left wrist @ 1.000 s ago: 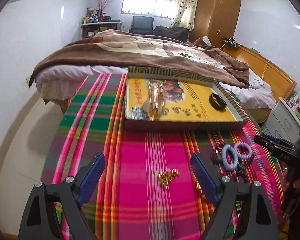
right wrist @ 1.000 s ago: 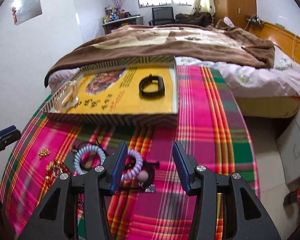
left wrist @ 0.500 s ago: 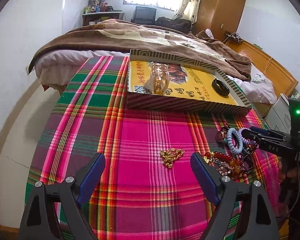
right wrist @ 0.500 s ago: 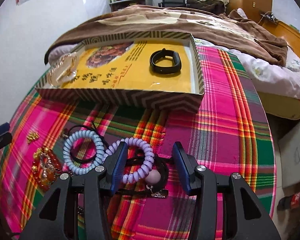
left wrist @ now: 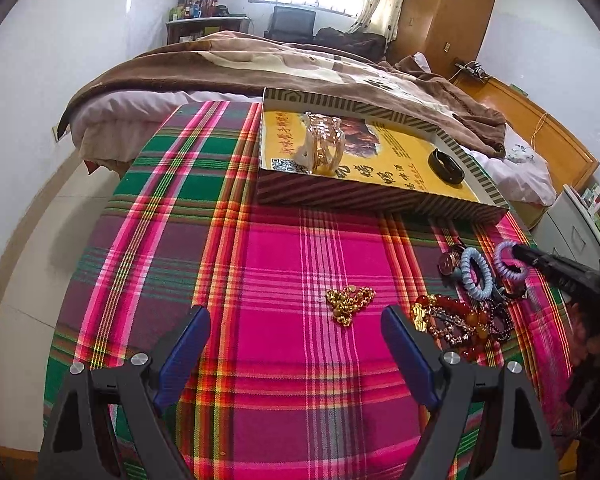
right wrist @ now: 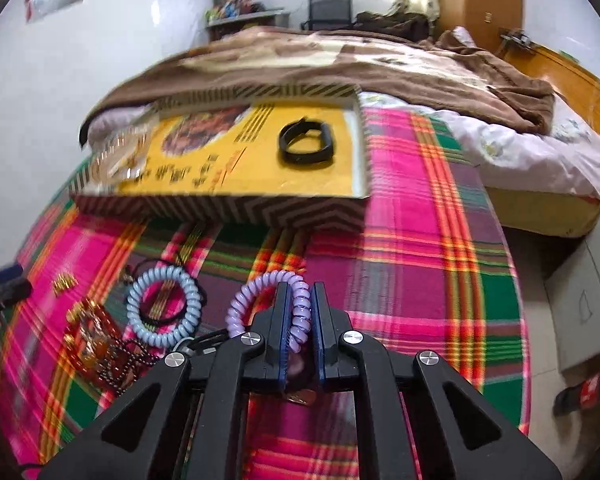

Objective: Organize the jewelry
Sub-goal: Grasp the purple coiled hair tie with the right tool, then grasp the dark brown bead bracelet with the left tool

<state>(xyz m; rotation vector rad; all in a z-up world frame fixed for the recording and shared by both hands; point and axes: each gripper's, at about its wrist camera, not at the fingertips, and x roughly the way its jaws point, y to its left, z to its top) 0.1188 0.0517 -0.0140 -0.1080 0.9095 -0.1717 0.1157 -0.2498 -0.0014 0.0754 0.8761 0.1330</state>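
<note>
— Right gripper (right wrist: 300,312), what is it doing?
— Its jaws have just been closing; they now pinch the purple coil band (right wrist: 260,292) over the counter (right wrist: 420,280).
— And the left gripper (left wrist: 296,344)?
— Wide open, holding nothing, near the gold chain (left wrist: 348,304).

Pink-green plaid cloth (left wrist: 284,264), yellow box (right wrist: 236,208) (striped walls), lilac coil (right wrist: 252,292)

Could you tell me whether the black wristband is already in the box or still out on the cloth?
In. The black wristband lies flat on the yellow floor inside the striped box.
</note>
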